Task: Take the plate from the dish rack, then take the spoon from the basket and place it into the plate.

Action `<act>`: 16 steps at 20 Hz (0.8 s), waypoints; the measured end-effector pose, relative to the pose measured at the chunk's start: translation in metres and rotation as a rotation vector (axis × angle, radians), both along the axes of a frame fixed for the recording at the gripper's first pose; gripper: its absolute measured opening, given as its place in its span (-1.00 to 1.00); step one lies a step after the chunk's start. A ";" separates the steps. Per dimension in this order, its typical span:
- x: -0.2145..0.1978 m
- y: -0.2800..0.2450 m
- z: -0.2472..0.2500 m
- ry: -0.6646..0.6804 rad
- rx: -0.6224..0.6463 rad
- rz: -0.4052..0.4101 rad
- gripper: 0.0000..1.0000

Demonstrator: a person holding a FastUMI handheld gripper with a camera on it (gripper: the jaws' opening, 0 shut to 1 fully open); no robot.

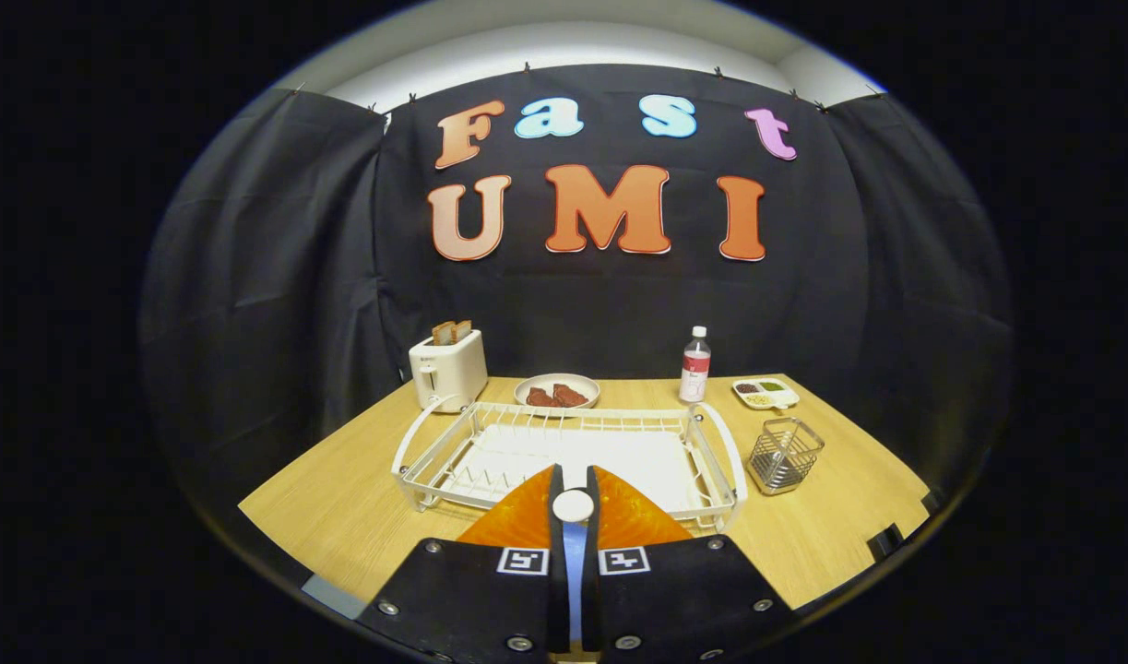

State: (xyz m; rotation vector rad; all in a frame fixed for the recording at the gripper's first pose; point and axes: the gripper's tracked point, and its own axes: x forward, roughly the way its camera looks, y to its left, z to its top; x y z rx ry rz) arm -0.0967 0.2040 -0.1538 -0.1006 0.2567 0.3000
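**Spoon in hand, plate unseen**

Left to right, I see the white wire dish rack (490, 452) without a plate, my gripper (573, 489) clenched on a white-tipped, blue-handled spoon (573, 506), then the emptied metal mesh basket (784, 454). Remaining, I judge: placing it into the plate.

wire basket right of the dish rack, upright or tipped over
Upright. The wire basket stands on its base on the table, open top facing up, beside the dish rack. The gripper is shut on a white-ended handle.
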 end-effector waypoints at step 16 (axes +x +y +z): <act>0.007 0.010 -0.087 0.156 -0.028 0.019 -0.73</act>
